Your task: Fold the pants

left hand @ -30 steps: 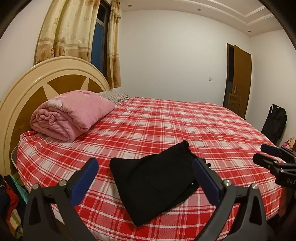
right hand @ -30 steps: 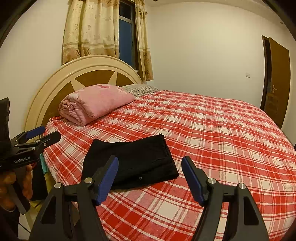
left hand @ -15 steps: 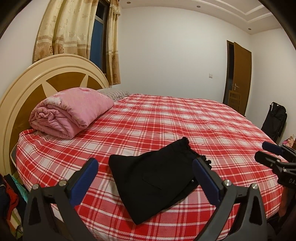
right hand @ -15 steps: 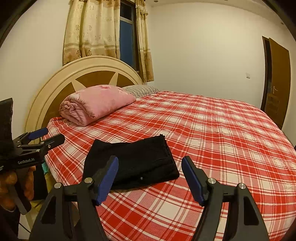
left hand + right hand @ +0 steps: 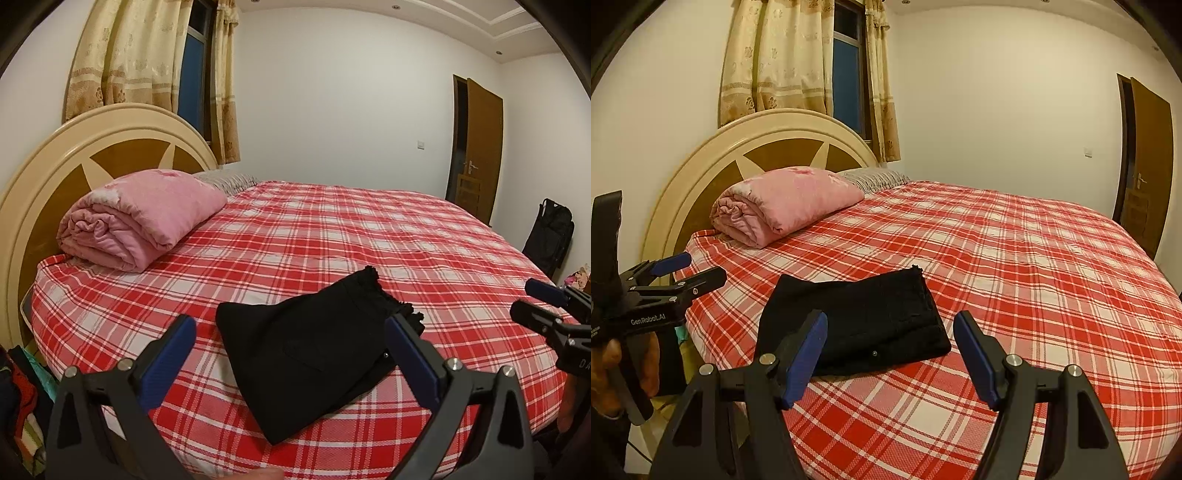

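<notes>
- Pants [image 5: 310,354]: black, already folded into a compact, layered rectangle, lying flat on the red plaid bedsheet [image 5: 332,229] in the lower centre of my left wrist view and lower centre-left of my right wrist view [image 5: 857,317].
- The fold looks tidy from here: edges roughly stacked, a small button or rivet showing on the near edge, a slightly frilled hem at the far corner. I see no loose leg trailing out.
- My left gripper [image 5: 291,350] hangs in front of the bundle with its blue-padded fingers spread wide, holding nothing and not touching the cloth.
- My right gripper [image 5: 890,354] is likewise spread apart and empty, just short of the near edge of the pants; no fabric between the pads.
- Each gripper also shows at the edge of the other's view, clear of the pants.
- Pink rolled quilt [image 5: 140,218] sits by the headboard [image 5: 48,177] in the left of the frame, well apart from the work.
- My judgement: the folding is done or nearly so. At most a last smoothing or squaring of the bundle is left; whether another fold is wanted I cannot tell.
</notes>
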A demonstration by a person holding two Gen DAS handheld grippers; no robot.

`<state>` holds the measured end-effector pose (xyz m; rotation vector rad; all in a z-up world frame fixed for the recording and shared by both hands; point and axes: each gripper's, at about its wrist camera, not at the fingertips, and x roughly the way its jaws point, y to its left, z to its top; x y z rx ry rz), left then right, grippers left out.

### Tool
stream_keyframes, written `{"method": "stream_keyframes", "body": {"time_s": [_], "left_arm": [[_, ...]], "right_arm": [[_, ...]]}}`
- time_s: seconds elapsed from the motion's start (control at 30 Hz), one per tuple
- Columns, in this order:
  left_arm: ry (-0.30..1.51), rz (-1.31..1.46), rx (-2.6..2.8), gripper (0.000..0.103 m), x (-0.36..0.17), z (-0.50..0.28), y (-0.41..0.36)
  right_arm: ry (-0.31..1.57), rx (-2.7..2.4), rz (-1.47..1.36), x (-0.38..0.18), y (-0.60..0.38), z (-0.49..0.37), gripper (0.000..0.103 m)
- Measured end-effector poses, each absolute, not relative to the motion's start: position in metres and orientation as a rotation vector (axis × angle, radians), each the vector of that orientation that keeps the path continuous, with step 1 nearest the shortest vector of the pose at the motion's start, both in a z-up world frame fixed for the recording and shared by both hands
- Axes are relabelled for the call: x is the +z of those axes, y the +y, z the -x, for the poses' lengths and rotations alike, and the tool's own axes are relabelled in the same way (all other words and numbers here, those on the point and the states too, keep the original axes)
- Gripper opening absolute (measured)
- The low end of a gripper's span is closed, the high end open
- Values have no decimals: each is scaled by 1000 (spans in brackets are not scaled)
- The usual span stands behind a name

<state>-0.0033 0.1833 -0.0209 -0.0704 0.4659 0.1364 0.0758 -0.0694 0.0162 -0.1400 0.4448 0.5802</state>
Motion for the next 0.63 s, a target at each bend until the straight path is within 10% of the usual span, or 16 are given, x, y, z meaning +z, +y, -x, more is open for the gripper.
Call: {"method": "stream_keyframes", "body": {"time_s": [0.63], "left_arm": [[483, 59, 137, 103, -31, -2, 181]], "right_arm": [[451, 605, 177, 9, -61, -74, 72]]}}
